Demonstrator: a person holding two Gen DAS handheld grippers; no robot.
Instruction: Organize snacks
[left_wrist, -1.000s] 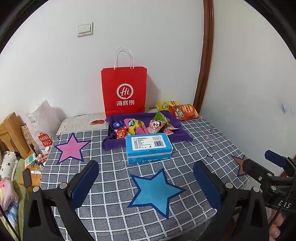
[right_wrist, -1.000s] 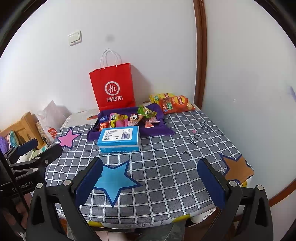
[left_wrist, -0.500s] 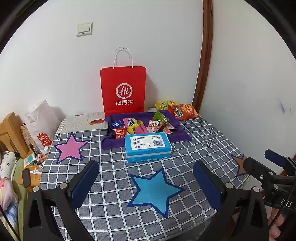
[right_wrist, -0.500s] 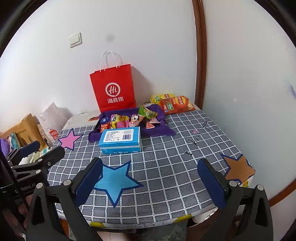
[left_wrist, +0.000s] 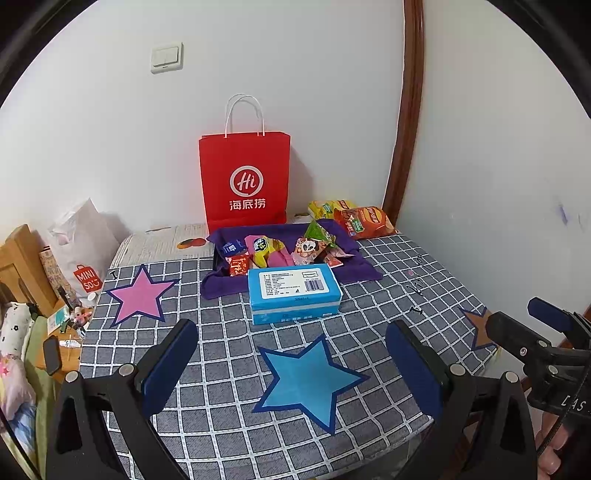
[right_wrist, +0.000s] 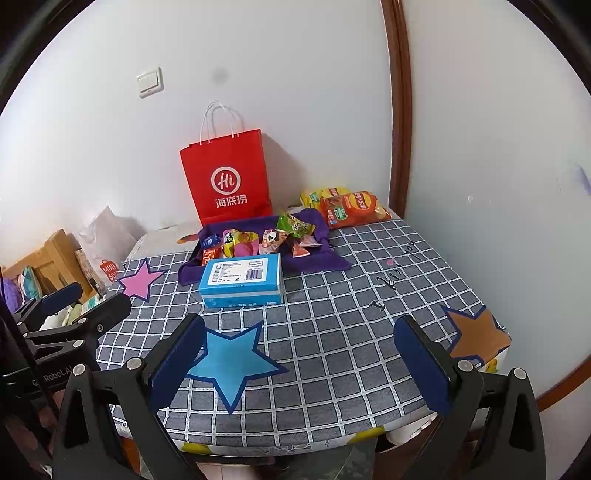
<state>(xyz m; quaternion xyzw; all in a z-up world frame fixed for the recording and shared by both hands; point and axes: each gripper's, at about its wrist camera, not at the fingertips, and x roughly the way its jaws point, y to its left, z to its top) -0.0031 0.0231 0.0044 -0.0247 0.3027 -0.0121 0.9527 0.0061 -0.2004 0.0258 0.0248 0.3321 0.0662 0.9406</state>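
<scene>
Both the left gripper (left_wrist: 291, 363) and the right gripper (right_wrist: 299, 356) hover side by side, jaws spread wide, holding nothing.

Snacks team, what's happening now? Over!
Both grippers, left and right, open, empty. Snacks piled on purple cloth. Blue box sits in front.

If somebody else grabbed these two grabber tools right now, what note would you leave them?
Left gripper: open, empty, hovering over the near table edge.
Right gripper: open, empty, likewise.
Small snacks lie piled in the purple tray at the back; a blue box sits just in front of it; chip bags lie by the corner, a red paper bag behind.
Nothing looks sorted yet; all the organizing remains.
</scene>
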